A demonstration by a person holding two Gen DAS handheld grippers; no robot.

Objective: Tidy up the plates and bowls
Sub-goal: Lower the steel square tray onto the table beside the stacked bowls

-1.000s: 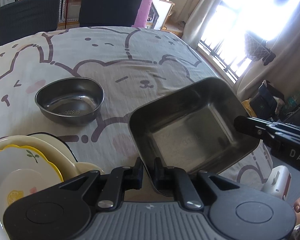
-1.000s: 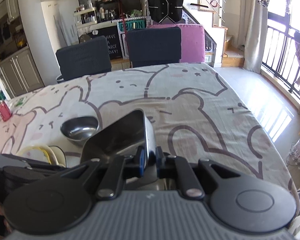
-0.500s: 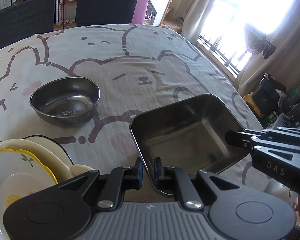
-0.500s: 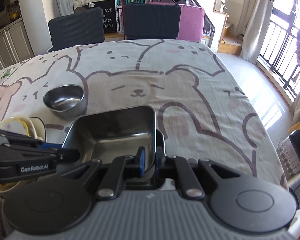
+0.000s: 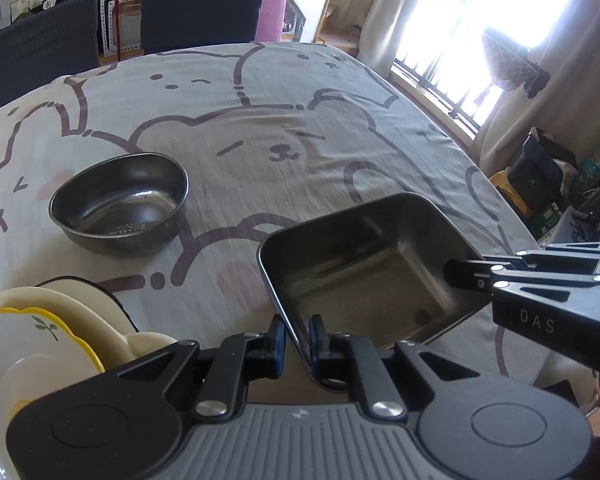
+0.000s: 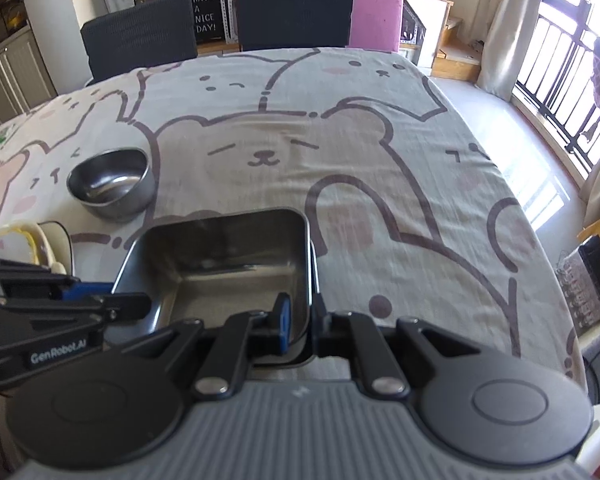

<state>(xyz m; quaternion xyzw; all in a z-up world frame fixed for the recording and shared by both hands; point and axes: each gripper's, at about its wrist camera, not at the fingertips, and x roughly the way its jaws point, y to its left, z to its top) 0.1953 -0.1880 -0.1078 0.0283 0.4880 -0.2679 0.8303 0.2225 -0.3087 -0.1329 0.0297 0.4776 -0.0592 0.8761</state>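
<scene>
Both grippers clamp square steel pan (image 5: pixel 364 256) rim.

round bowl (image 5: pixel 120 208) left of square tray (image 5: pixel 364 268)

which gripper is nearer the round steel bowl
Left. The left gripper clamps the square tray's rim on the round steel bowl's side; the right gripper grips the opposite rim.

Daylight floods in from the window (image 5: pixel 496 20) at my upper right, blown out to white glare. The fisheye bends the frame edges, and my worktop (image 6: pixel 340 152) looks slightly soft.
</scene>
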